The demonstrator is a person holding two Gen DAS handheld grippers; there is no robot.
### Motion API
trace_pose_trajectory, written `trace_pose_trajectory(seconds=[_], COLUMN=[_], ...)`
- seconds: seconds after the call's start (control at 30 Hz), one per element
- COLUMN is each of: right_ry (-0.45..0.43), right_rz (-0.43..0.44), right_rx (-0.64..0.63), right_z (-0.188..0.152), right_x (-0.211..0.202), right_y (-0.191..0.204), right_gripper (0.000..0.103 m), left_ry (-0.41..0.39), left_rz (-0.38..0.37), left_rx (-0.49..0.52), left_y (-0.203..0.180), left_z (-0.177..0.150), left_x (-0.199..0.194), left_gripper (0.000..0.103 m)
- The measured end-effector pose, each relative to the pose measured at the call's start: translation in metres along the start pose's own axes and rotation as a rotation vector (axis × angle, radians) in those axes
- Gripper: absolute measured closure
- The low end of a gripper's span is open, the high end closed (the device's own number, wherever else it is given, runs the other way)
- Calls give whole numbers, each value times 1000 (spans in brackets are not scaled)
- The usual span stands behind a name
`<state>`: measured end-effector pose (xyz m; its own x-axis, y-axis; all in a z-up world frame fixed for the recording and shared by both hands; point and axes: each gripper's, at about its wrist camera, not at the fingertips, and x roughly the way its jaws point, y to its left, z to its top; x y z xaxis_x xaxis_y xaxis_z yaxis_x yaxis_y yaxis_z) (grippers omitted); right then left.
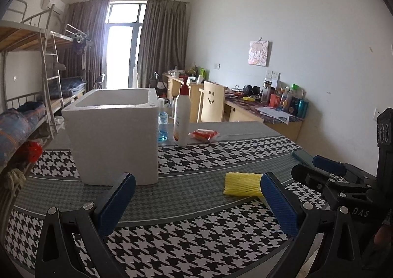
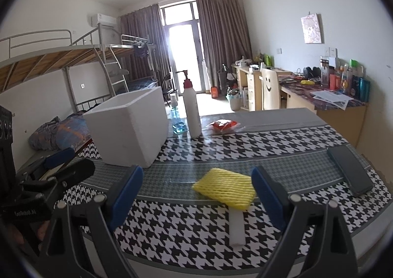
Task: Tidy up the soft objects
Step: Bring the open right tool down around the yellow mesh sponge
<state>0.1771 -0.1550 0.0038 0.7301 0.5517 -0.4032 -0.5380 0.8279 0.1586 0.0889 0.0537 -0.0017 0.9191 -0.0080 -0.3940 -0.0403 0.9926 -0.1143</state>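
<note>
Both grippers hung empty over the houndstooth table (image 2: 282,145).

The left gripper (image 1: 197,201) and right gripper (image 2: 197,194) had fingers spread wide. The yellow foam net (image 2: 224,188) lay near the white foam box (image 2: 130,128); it looked light and squashy, best pinched gently at an edge.

A dormitory room: metal bunk beds (image 1: 36,61) at nine o'clock, curtained balcony door (image 1: 122,44) at twelve, cluttered study desks (image 1: 258,108) along the wall at two.
</note>
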Motion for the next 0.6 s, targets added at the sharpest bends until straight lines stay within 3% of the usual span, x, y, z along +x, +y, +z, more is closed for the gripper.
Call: trace_pose_trajectory(seconds=[0.6], right_ry=[30], right_rz=[-43], right_rx=[29], right_z=[-7], right_x=[3], right_y=[-25], right_gripper=[11], left_ry=[47], left_rz=[-26], left_rx=[27], left_y=[-19], left_z=[-2], left_x=[26], left_gripper=[1])
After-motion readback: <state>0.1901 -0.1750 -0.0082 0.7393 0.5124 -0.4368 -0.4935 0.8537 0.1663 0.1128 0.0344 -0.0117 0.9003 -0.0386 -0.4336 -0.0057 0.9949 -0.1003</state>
